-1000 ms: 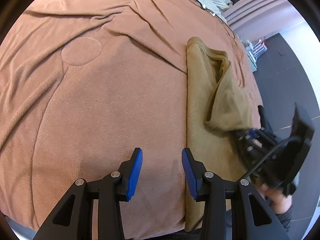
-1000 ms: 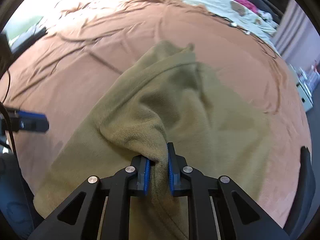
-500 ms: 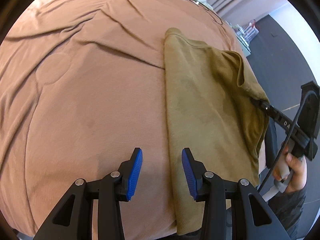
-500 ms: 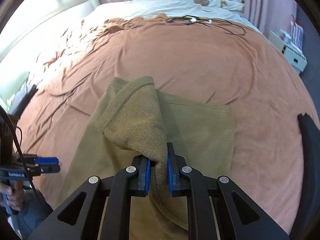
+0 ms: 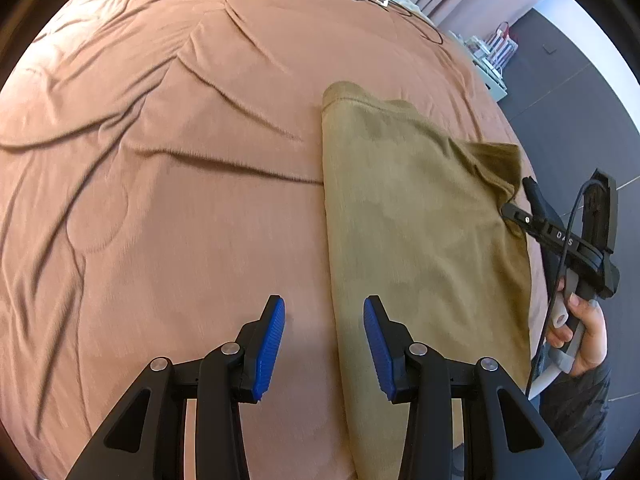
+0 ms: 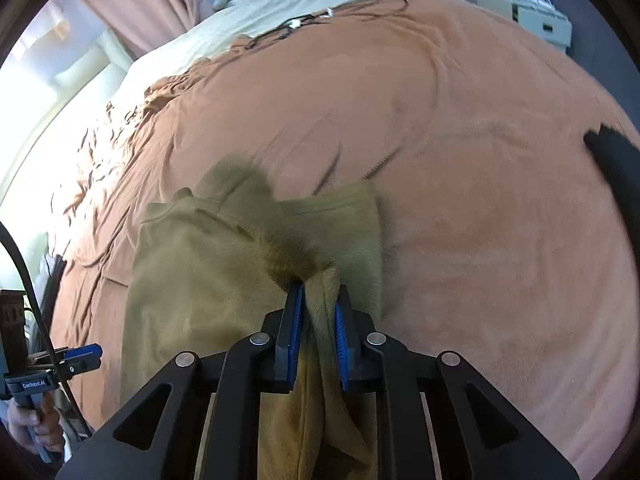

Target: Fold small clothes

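The olive-green fleece garment point(image 5: 420, 240) lies on the wrinkled rust-brown plush blanket point(image 5: 180, 180) and fills the right half of the left wrist view, running from the centre down to the bottom edge. Going left to right there, we see bare blanket first, then our left gripper point(image 5: 324, 344) at the bottom centre, its blue-padded jaws spread apart and holding nothing, hanging over the garment's straight left edge. The left pad sits above blanket, the right pad above the fabric. Further right, the garment's far edge is lifted into a fold at the centre right of the frame, where the black tips of our right gripper point(image 5: 510, 210) clamp it. At the lower right edge our right hand point(image 5: 580, 332) grips the handle.

In the right wrist view, our left hand point(image 6: 36, 428) and its tool sit at the lower left edge. In the centre, the garment spreads out flat toward the left, and a bunched ridge of it runs down between our right gripper's point(image 6: 318, 332) blue pads point(image 6: 294, 328), which are clenched on the cloth. To the right is plain blanket. Along the top, a thin black cable point(image 6: 320, 20) lies where the blanket meets a pale cream bedsheet point(image 6: 280, 0).
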`<state>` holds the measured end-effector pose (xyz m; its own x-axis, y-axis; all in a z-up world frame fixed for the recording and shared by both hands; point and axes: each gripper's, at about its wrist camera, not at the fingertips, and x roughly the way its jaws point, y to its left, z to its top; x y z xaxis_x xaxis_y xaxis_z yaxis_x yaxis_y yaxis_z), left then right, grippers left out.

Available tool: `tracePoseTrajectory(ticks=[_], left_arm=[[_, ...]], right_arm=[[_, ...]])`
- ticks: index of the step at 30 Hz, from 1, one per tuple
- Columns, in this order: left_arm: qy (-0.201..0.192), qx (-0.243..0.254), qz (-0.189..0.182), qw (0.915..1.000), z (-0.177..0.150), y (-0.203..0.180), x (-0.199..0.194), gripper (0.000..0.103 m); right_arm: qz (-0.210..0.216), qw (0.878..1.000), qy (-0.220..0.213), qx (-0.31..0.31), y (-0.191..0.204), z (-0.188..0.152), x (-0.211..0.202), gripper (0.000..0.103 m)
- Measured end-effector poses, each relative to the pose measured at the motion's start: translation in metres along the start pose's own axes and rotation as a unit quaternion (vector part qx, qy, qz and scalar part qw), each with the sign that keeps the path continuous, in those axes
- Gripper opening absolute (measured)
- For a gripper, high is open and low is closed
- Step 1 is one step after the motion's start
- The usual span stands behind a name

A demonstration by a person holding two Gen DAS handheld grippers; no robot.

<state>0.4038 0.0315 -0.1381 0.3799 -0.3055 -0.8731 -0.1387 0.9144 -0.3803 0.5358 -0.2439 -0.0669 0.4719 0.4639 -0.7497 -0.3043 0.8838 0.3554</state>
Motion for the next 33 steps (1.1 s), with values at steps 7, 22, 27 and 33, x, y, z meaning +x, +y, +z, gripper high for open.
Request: tracePoseTrajectory(ticks=[7, 22, 27, 33], left_arm=[[0.0, 0.013, 0.008, 0.9999, 0.021, -0.006, 0.009, 0.045], [0.003, 0.022, 0.03, 0.9993, 0.068, -0.014, 0.051, 0.045], [-0.009, 0.022, 0.046, 0.9987, 0.087, -0.014, 0.058, 0.045], [-0.029, 0.02, 0.045, 0.9984, 0.107, -0.013, 0.056, 0.045]], right_arm=[[0.023, 1.0, 0.005, 0.006, -0.016, 0.001, -0.005, 0.026], [0.026, 0.999, -0.004, 0.021, -0.042, 0.014, 0.007, 0.026], [-0.014, 0.999, -0.016, 0.032, -0.052, 0.019, 0.002, 0.026], [0.044, 0.998, -0.004, 0.032, -0.055, 0.013, -0.014, 0.035]])
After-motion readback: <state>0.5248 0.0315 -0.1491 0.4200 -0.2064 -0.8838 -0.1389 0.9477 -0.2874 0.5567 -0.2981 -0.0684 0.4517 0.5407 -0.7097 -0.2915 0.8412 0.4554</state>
